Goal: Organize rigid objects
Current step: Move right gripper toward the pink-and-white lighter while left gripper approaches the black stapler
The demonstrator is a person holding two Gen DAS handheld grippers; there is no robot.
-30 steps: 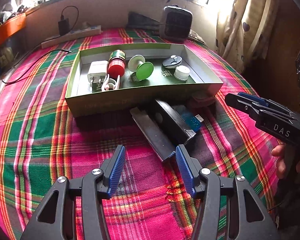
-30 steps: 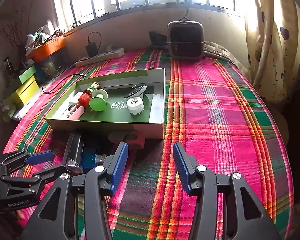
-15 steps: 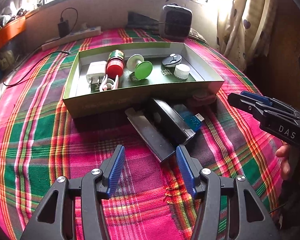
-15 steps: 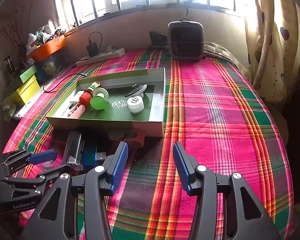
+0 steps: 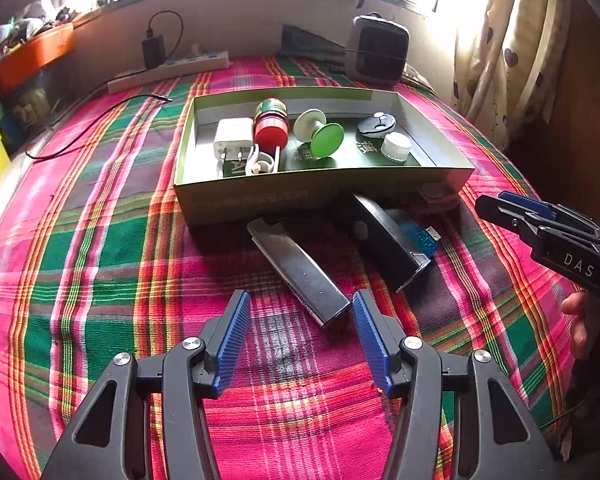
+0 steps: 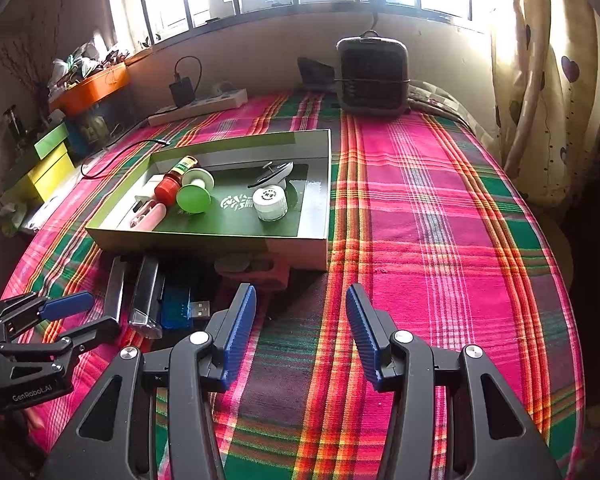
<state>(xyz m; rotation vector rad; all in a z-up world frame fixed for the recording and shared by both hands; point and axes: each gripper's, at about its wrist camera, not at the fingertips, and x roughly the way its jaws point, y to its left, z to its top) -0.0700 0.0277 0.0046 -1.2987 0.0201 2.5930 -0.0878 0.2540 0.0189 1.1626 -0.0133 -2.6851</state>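
Note:
A green open box [image 5: 280, 200] on the plaid bedspread holds a white charger [image 5: 232, 140], a red-capped bottle [image 5: 271, 128], a green-and-white spool [image 5: 320, 136], a dark round gadget [image 5: 376, 125] and a white jar [image 5: 396, 147]. In front of it lie a slim dark bar [image 5: 300, 272], a black device [image 5: 384, 240], a blue USB stick [image 5: 420, 236] and a pinkish object [image 5: 440, 196]. My left gripper [image 5: 300, 308] is open, with the bar's near end just between its fingertips and untouched. My right gripper [image 6: 300, 300] is open over bare cloth, right of the USB stick [image 6: 178, 308].
A dark heater [image 6: 372, 76] stands at the far edge by the window. A power strip [image 5: 168, 72] and a black cable [image 5: 100, 120] lie at the back left. Curtains [image 6: 548, 100] hang to the right. Coloured boxes [image 6: 48, 160] sit off the left edge.
My left gripper has shifted slightly to the left. A gap now shows between the slim bar and the black device. The right gripper has stayed put.

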